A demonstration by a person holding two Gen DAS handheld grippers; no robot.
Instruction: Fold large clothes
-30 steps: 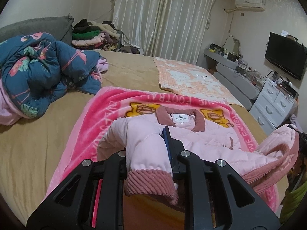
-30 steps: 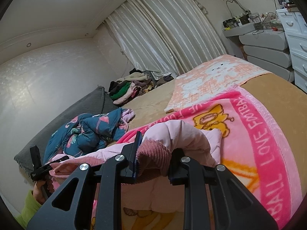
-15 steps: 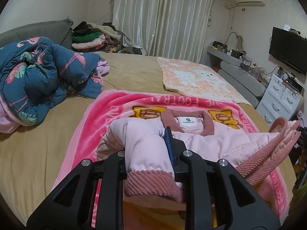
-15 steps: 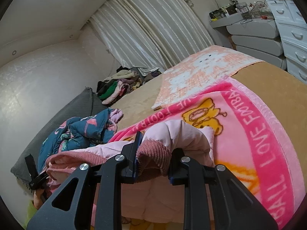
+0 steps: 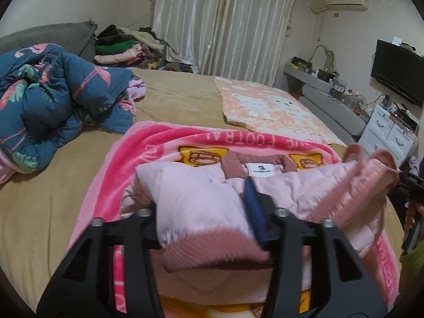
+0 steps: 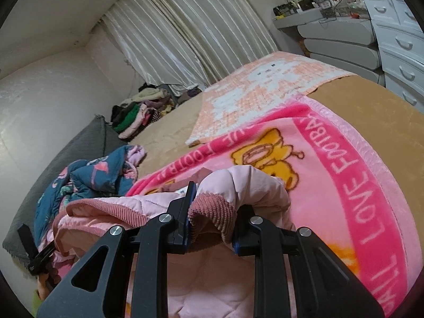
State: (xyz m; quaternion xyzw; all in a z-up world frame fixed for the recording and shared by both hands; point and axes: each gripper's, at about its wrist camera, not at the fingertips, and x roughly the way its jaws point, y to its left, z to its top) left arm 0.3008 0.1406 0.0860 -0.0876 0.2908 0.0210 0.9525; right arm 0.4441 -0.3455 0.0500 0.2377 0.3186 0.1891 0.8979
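A pale pink quilted jacket point(image 5: 196, 193) with dusty-rose ribbed cuffs and collar lies on a bright pink cartoon blanket point(image 5: 169, 137) on the bed. My left gripper point(image 5: 209, 228) is shut on the jacket's left sleeve cuff and hem, lifted above the blanket. My right gripper point(image 6: 212, 225) is shut on the other ribbed cuff point(image 6: 214, 209) and hem. The right gripper also shows at the right edge of the left wrist view point(image 5: 408, 182). The jacket's lower edge hangs raised between both grippers; its collar label faces up.
A crumpled navy flamingo quilt point(image 5: 53, 100) lies at the left. An orange-and-white blanket point(image 5: 265, 106) is spread farther back. A clothes pile point(image 5: 124, 47) sits by the curtains. White drawers point(image 5: 389, 135) and a TV point(image 5: 397, 71) stand at the right.
Both grippers have carried the jacket's lower edge forward toward the collar, and the right-hand end has risen. Both holds are unchanged.
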